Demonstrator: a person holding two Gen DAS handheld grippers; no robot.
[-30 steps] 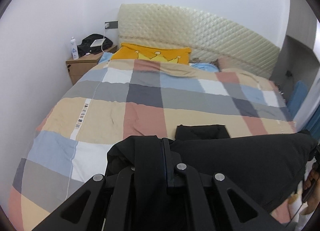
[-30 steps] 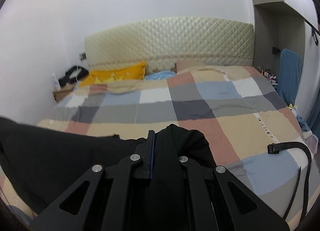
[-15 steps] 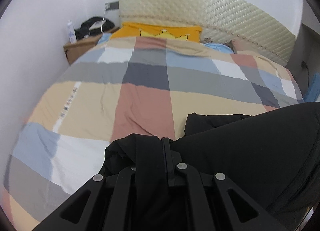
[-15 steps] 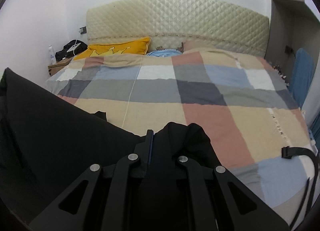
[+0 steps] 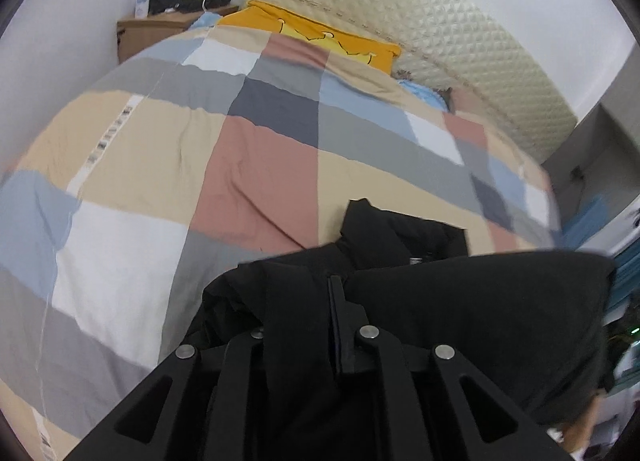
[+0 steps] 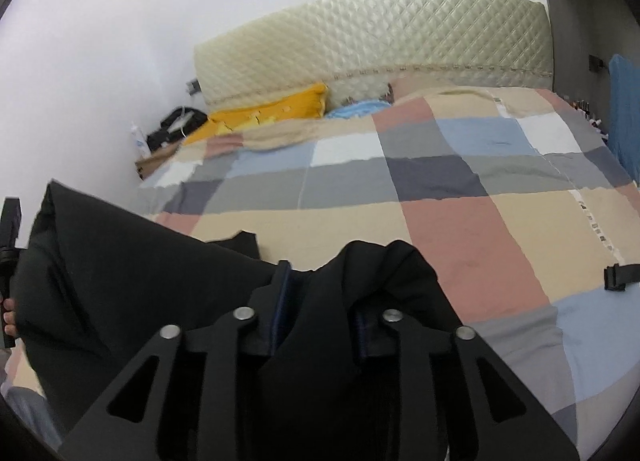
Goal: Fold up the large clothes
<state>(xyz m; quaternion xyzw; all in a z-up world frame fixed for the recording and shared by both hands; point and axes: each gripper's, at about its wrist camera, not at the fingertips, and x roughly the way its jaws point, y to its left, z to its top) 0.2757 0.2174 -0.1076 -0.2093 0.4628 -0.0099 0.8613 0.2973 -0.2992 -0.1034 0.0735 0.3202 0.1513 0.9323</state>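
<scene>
A large black garment (image 5: 460, 301) is held stretched between both grippers above the near end of the bed. My left gripper (image 5: 334, 301) is shut on one bunched edge of it. My right gripper (image 6: 320, 293) has its jaws slightly apart with bunched black cloth (image 6: 380, 273) pinched between them. The garment (image 6: 120, 269) spans to the left in the right wrist view, where the other gripper handle (image 6: 10, 245) shows. A folded black part (image 5: 400, 229) lies on the bed beyond the held edge.
The bed has a checked quilt (image 5: 260, 133) (image 6: 440, 181) in beige, pink, grey and blue. An orange pillow (image 5: 320, 33) and padded headboard (image 6: 380, 33) are at the far end. A nightstand (image 5: 160, 27) stands far left. A black strap (image 6: 618, 275) lies at the right.
Both grippers moved forward over the bed with the garment, tilting down. The left one rolled so the view slants. The folded black part on the bed now lies closer.
</scene>
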